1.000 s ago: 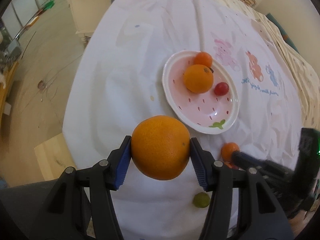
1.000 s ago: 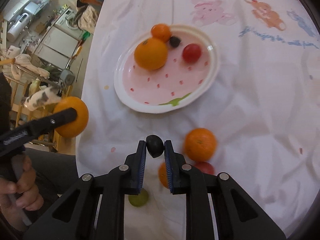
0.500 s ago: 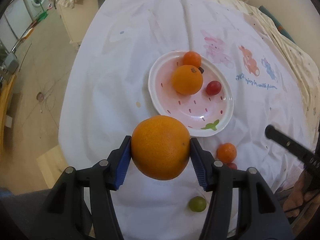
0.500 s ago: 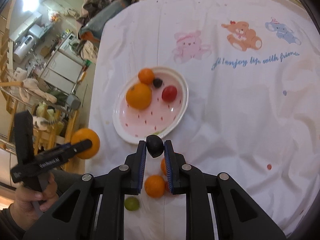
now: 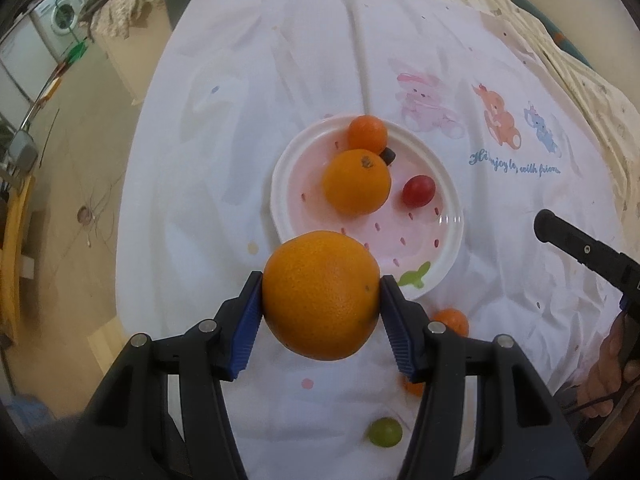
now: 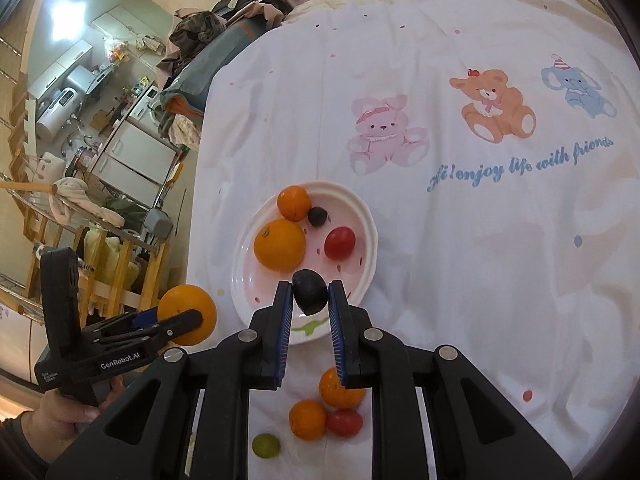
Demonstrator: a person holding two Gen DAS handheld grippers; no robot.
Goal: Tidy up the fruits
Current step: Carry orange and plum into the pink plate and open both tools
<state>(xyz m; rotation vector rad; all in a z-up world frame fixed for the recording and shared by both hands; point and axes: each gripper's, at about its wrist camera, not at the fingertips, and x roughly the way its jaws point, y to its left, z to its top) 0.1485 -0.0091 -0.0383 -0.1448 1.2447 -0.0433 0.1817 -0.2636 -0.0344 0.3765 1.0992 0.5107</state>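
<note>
My left gripper (image 5: 321,300) is shut on a large orange (image 5: 321,294), held above the near rim of the pink-and-white plate (image 5: 444,248). My right gripper (image 6: 309,294) is shut on a dark grape (image 6: 309,291), held high over the same plate (image 6: 366,224). The plate holds an orange (image 6: 280,244), a small tangerine (image 6: 294,203), a dark grape (image 6: 318,216) and a red tomato (image 6: 339,243). On the cloth near me lie two tangerines (image 6: 307,419), a red tomato (image 6: 345,422) and a green grape (image 6: 265,445). The left gripper also shows at the left of the right wrist view (image 6: 176,320).
The table wears a white cloth printed with bears (image 6: 492,104) and blue writing. The table's left edge (image 5: 132,184) drops to a wooden floor. Kitchen units (image 6: 132,152) and a wooden rack (image 6: 112,264) stand beyond that edge. A pile of clothes (image 6: 224,20) lies past the far end.
The left gripper has carried the orange forward, over the plate's near rim. The right gripper has lifted higher and drawn back with the grape, so the plate looks smaller and farther.
</note>
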